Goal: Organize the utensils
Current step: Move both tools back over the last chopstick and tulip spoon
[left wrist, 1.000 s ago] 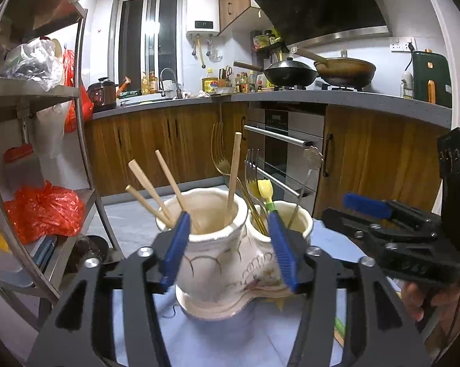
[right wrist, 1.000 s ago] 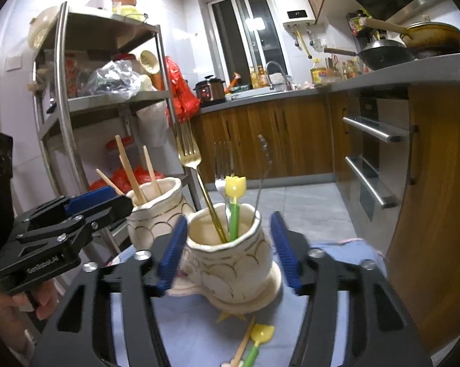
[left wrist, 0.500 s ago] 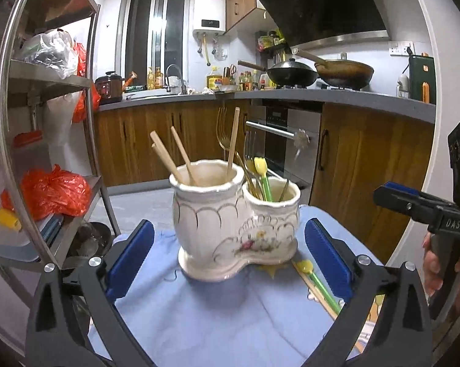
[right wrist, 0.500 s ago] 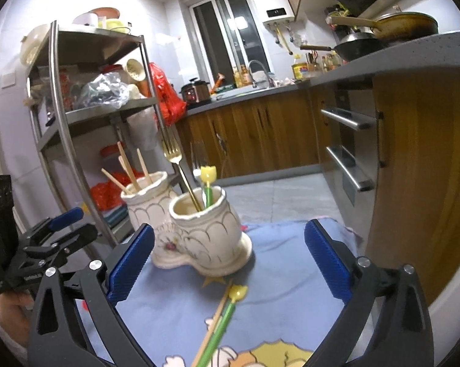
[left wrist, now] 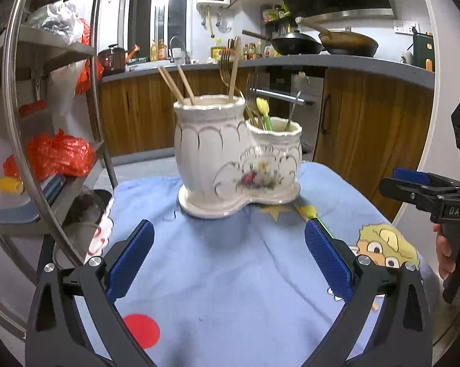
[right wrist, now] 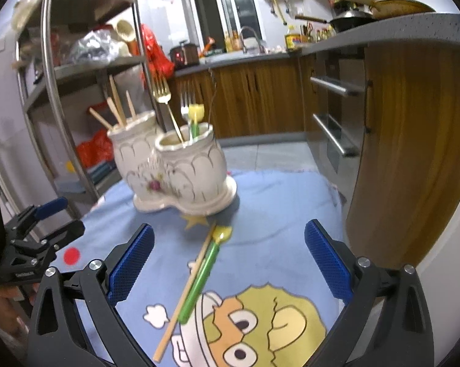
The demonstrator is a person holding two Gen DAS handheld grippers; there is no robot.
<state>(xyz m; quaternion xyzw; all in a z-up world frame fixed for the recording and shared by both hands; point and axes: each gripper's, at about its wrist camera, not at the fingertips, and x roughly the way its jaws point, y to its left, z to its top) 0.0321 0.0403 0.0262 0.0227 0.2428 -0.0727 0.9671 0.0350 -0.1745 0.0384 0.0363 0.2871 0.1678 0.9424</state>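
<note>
Both hand-held grippers [left wrist: 229,257] [right wrist: 229,257] backed off the utensil holder [left wrist: 239,159], jaws just spread (nothing between).

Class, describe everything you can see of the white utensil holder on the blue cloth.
The utensil holder looks like glazed cream ceramic: a tall and a short pot joined on one base, with scalloped ribs and a painted flower spray. It stands upright on the blue cloth. Chopsticks stand in the tall pot, forks and a yellow-tipped green utensil in the short. Neither claw touches it.
</note>
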